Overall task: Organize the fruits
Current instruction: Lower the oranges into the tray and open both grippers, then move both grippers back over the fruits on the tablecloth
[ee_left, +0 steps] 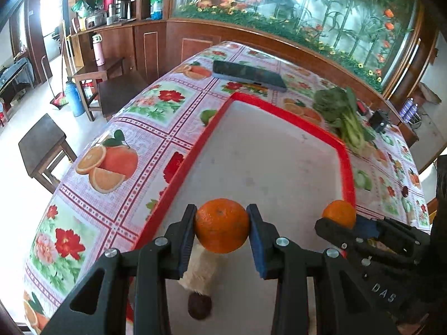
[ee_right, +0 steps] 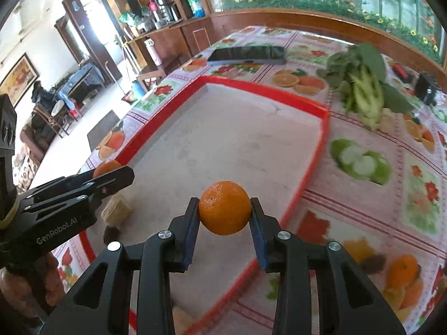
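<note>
Above the red-rimmed tray [ee_left: 347, 167], we carry two oranges. Our left gripper [ee_left: 222, 224] pinches one orange [ee_left: 222, 226] between its blue pads, over the tray's near left part. Our right gripper [ee_right: 225, 209] pinches the other orange [ee_right: 225, 208] over the tray's right side. Leafy greens [ee_right: 363, 83] and a phone [ee_right: 247, 54] lie on the flowered tablecloth [ee_left: 134, 128] beyond the tray.

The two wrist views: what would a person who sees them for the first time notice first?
Most striking are the two oranges: the left gripper clamps one orange above the near end of the red-rimmed tray, and the right gripper clamps another orange over the same tray. Next comes the bright fruit-and-flower tablecloth, with a leafy green vegetable lying beyond the tray's far right corner.
</note>
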The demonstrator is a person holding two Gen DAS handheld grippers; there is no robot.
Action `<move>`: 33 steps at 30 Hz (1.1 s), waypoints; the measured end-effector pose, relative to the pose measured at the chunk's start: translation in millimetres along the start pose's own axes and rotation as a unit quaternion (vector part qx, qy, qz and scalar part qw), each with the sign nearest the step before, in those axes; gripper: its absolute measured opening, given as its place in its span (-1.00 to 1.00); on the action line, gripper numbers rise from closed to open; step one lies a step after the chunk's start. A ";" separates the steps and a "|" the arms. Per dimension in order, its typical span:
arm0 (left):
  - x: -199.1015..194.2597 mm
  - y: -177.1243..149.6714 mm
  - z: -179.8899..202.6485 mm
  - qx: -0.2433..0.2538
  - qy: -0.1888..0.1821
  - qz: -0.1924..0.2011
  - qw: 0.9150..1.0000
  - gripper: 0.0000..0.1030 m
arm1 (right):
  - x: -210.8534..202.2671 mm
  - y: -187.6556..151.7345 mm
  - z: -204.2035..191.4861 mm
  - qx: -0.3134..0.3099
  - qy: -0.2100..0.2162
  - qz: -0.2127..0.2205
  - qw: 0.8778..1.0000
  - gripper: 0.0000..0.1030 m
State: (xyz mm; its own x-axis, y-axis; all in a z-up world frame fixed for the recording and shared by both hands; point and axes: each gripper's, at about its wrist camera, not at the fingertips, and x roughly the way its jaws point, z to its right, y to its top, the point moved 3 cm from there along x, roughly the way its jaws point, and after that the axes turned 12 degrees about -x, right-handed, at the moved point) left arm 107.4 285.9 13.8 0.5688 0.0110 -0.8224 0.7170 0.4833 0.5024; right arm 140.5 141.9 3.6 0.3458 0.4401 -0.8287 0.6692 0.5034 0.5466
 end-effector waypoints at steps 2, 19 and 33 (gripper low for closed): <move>7.1 2.8 -3.4 -0.002 0.006 -0.002 1.000 -0.25 | 9.3 2.8 -2.9 -0.009 0.000 -0.010 1.000 -0.34; 18.8 -7.8 -10.6 -0.024 0.044 -0.013 0.999 0.20 | 5.7 -6.8 -2.1 -0.009 -0.016 -0.019 1.000 0.01; -32.8 -38.0 13.7 -0.015 0.026 0.015 0.999 0.44 | -55.3 -35.1 -2.1 0.030 -0.018 0.024 0.999 0.15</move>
State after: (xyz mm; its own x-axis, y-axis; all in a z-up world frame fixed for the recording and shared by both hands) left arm 67.0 255.1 25.3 0.5683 0.0706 -0.8198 0.6872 0.5072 0.5201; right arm 96.6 101.5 30.5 0.4012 0.4352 -0.8060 0.6886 0.4369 0.5787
